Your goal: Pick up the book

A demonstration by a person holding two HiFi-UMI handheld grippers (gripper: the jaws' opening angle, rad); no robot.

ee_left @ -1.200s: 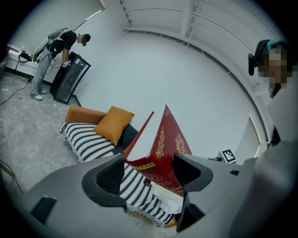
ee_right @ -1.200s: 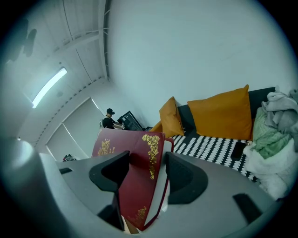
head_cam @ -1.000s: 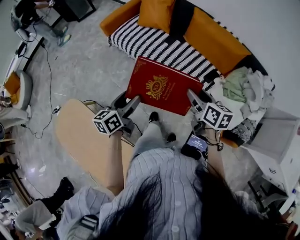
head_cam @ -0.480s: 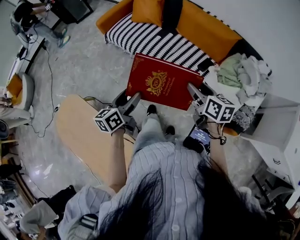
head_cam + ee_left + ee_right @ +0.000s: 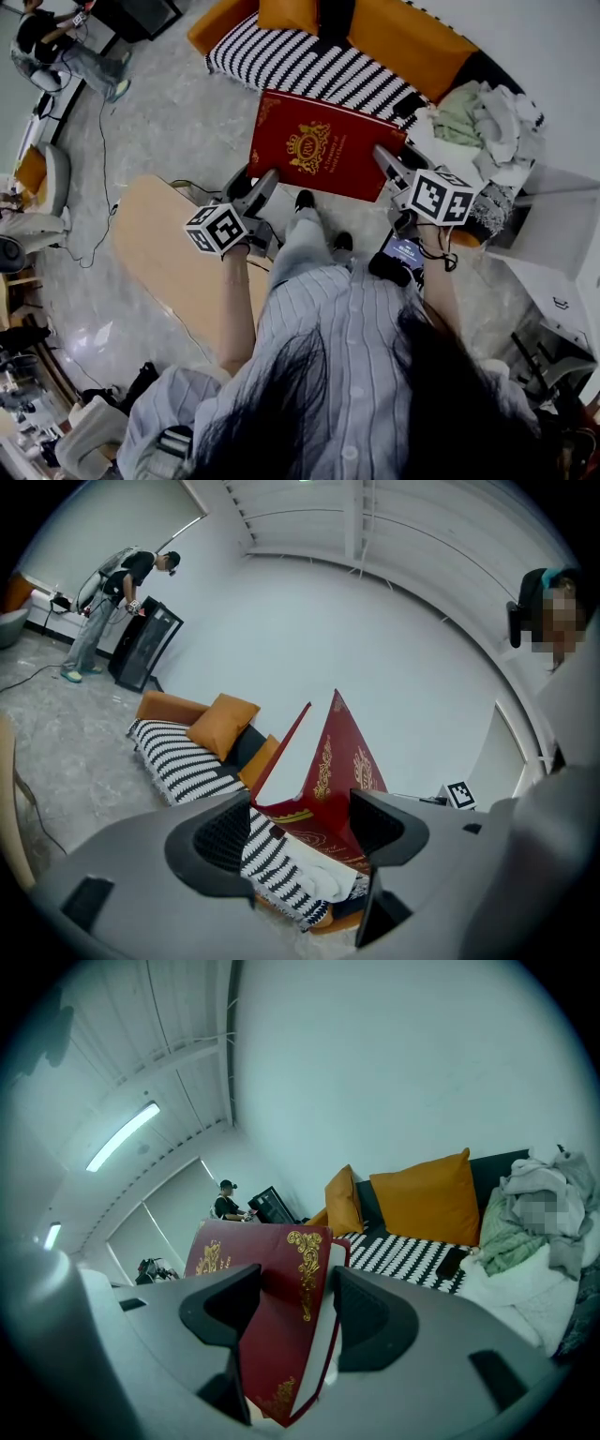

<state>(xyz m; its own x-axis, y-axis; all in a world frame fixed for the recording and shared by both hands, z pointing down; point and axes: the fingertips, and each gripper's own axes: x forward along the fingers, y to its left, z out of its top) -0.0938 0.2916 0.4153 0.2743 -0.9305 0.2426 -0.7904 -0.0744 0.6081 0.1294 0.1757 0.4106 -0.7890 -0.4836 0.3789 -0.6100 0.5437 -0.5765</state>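
Note:
A large red book (image 5: 323, 145) with a gold emblem hangs in the air in front of the sofa, cover facing up. My left gripper (image 5: 263, 184) is shut on its near left corner, and my right gripper (image 5: 386, 161) is shut on its near right edge. In the left gripper view the book (image 5: 328, 761) rises tilted from between the jaws of the left gripper (image 5: 300, 825). In the right gripper view the book's spine edge (image 5: 281, 1326) fills the gap of the right gripper (image 5: 292, 1305).
An orange sofa (image 5: 412, 47) with a black-and-white striped cover (image 5: 300, 61) stands just beyond the book. Crumpled clothes (image 5: 483, 117) lie at its right end beside a white cabinet (image 5: 562, 253). A wooden oval table (image 5: 159, 262) is at my left. A person (image 5: 47, 37) stands far left.
The book stays clamped between both grippers. Book, grippers and sofa have all shifted a little upward in the head view; the grip looks the same.

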